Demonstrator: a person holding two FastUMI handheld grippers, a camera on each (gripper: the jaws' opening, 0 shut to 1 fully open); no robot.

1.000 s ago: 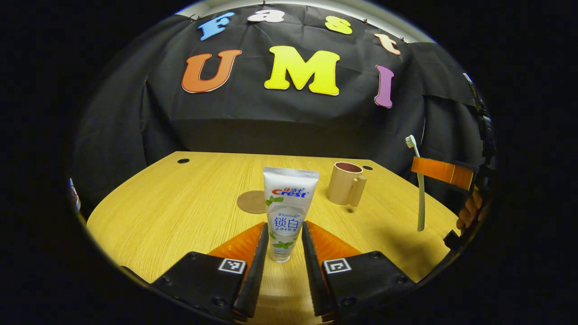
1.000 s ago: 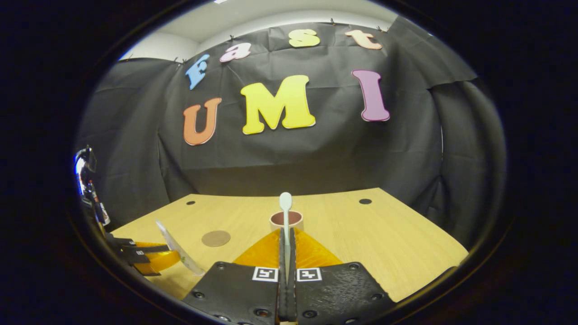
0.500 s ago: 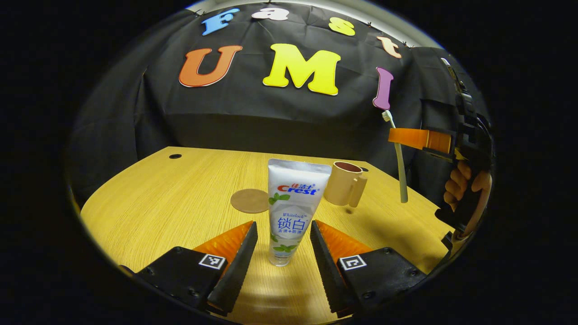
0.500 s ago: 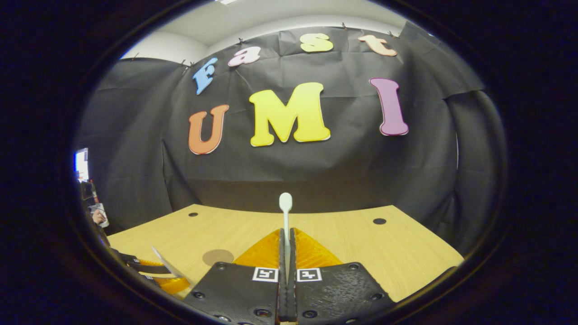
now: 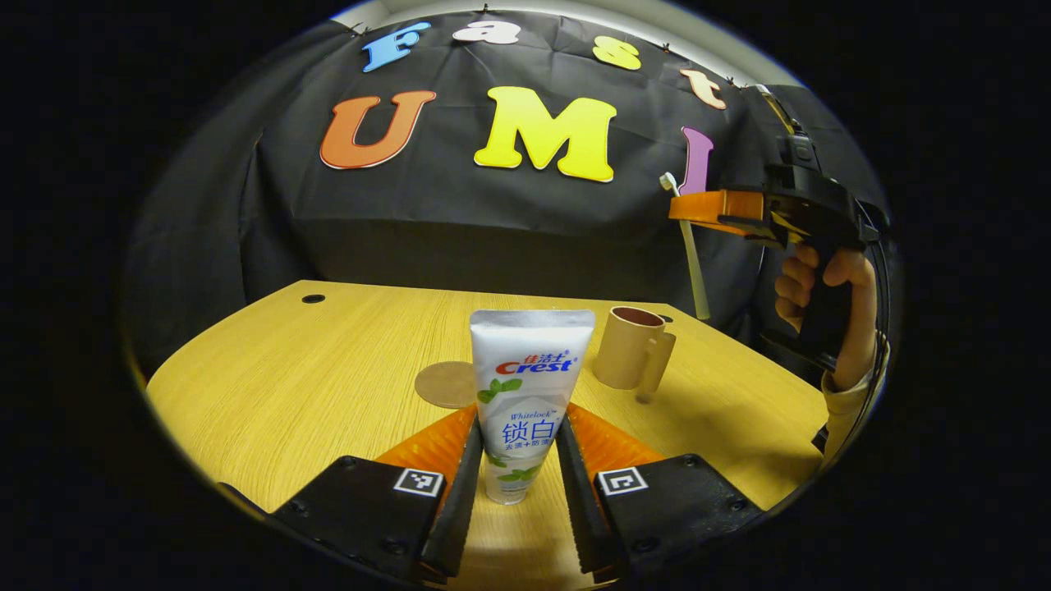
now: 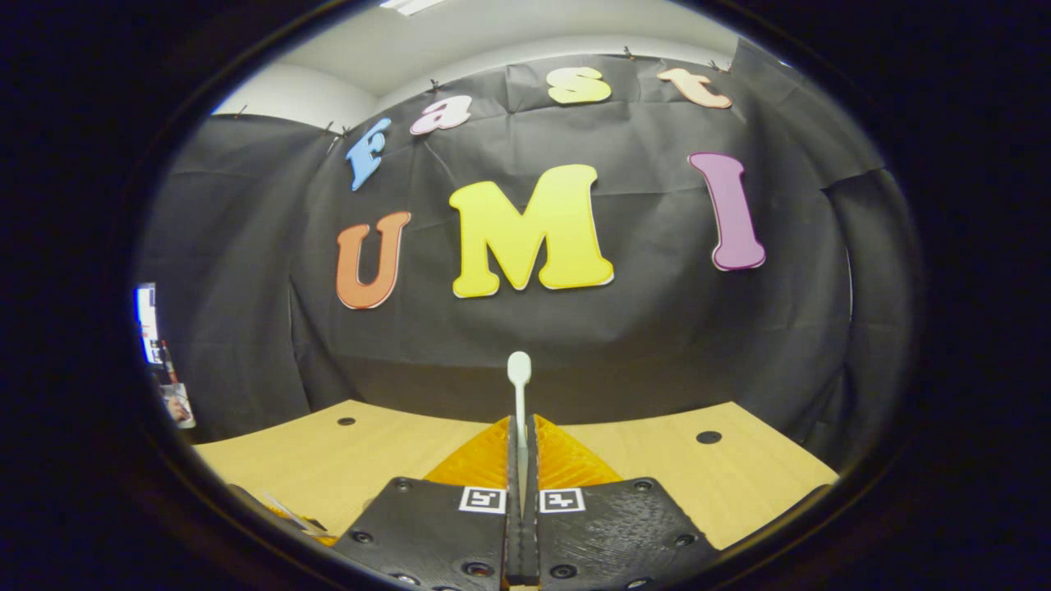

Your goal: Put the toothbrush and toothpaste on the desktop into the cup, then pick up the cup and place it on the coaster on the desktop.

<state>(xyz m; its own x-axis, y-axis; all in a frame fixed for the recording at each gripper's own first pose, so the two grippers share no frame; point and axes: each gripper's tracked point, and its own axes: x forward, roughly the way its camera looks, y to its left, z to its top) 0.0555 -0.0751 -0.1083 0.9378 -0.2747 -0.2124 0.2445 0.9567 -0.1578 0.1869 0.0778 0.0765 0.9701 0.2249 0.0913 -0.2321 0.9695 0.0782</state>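
The right gripper (image 5: 690, 207) has its jaws clamped narrow on the toothbrush (image 5: 692, 261), which hangs nearly upright, bristles up, high in the air above and just behind the cup (image 5: 628, 347); in the right gripper view the toothbrush (image 6: 519, 394) rises from between that gripper's (image 6: 522, 460) closed jaws. To do this step well, I judge the handle's lower end should be brought squarely over the cup's mouth and lowered straight in before the jaws open, so the brush does not catch the rim or tip the cup. The left gripper (image 5: 516, 447) brackets the toothpaste (image 5: 525, 394), which stands upright on its cap near the worktop's (image 5: 287, 386) front edge; the jaws look to be touching its sides, though I cannot tell whether they grip firmly. The cup stands toward the worktop's right edge, handle facing forward, and the round coaster (image 5: 445, 383) lies flat just to its left, behind the tube. Nothing lies between brush and cup. The hand (image 5: 809, 287) holding the right gripper hovers beyond the right edge.
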